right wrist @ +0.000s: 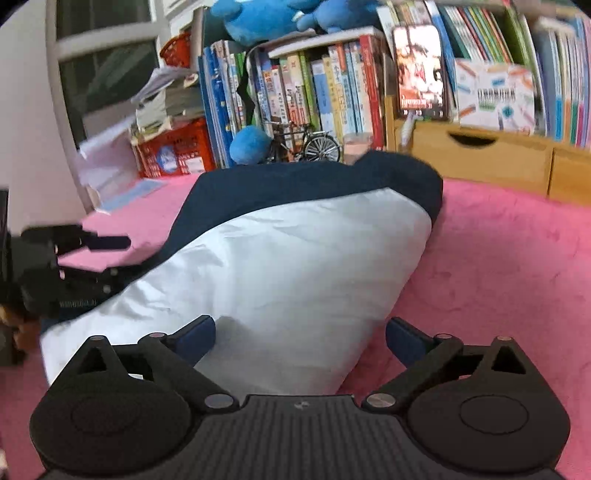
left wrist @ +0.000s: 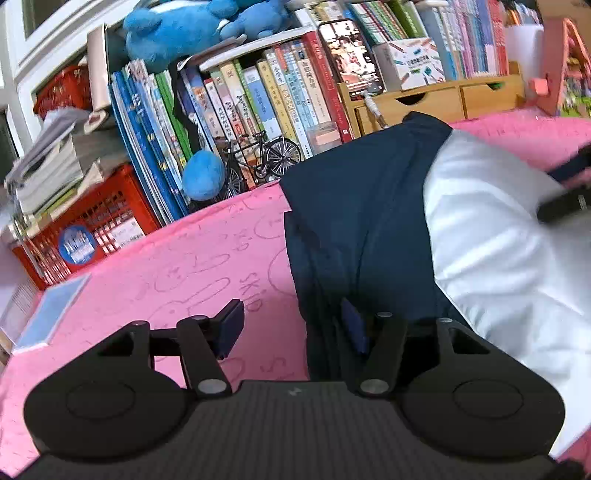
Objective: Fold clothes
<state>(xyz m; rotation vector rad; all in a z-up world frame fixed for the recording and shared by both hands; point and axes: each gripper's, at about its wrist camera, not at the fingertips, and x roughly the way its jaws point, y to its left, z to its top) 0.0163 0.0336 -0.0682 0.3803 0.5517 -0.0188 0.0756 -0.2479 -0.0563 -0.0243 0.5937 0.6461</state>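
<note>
Navy-and-white garment (right wrist: pixel 295 251) folded on pink cloth (right wrist: pixel 498 277); white corner between parted, empty jaws of right gripper (right wrist: pixel 300 338). Left gripper (left wrist: pixel 293 328) parted too, right pad against navy edge, gripping nothing. Navy folds there hard to make out. Bookshelf (left wrist: pixel 258 92) behind.

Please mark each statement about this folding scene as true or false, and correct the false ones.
1. The garment is navy and white. True.
2. The right hand-held gripper is clamped on the garment. False: its jaws stand wide open, with white cloth lying between them.
3. The garment lies on a pink cloth. True.
4. The left hand-held gripper is closed. False: its jaws are apart, at the navy edge of the garment.
5. A small model bicycle stands in front of the books. True.
6. The plush toy above the books is red. False: it is blue.
</note>
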